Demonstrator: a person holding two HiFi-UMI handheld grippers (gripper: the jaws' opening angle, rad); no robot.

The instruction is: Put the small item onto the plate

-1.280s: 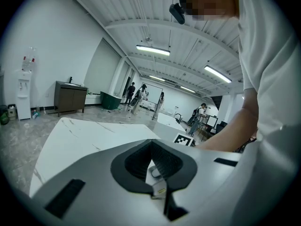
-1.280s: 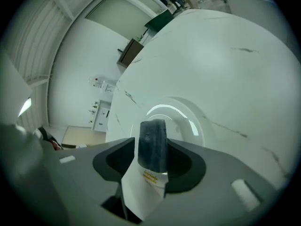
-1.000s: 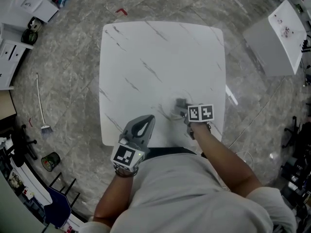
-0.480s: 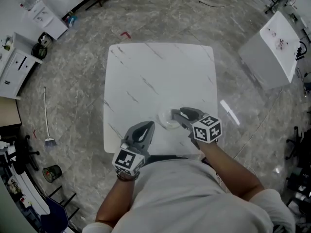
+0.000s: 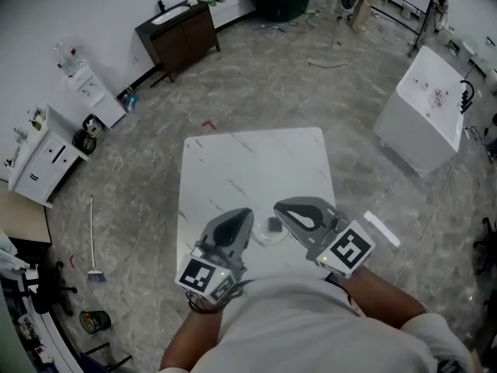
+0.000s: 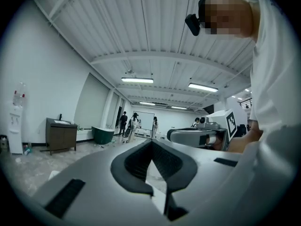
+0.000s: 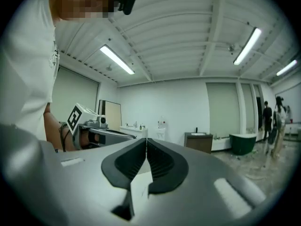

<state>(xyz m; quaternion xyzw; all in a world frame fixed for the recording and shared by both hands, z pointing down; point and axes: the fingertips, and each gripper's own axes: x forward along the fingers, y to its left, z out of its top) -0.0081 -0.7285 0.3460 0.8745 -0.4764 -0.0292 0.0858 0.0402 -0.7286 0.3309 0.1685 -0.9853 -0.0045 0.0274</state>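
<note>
A small grey item (image 5: 275, 224) lies on a pale plate (image 5: 262, 238) near the front edge of the white marble table (image 5: 248, 169). Both grippers are held up off the table, close to the person's chest and pointing away from them. My left gripper (image 5: 246, 211) is left of the plate with its jaws together and nothing in them; its tips (image 6: 151, 141) meet against the room behind. My right gripper (image 5: 278, 206) hovers just right of the plate. Its jaws are closed too (image 7: 146, 139), with nothing between them.
A white cabinet (image 5: 423, 123) stands on the floor to the right of the table. A dark sideboard (image 5: 177, 33) is at the back, white units (image 5: 46, 158) are on the left, and a broom (image 5: 93, 243) lies on the floor. Several people stand far off (image 6: 134, 124).
My right gripper left the plate, rose toward the person and shut; the small item stays on the plate. The head view lifted and now takes in more of the room.
</note>
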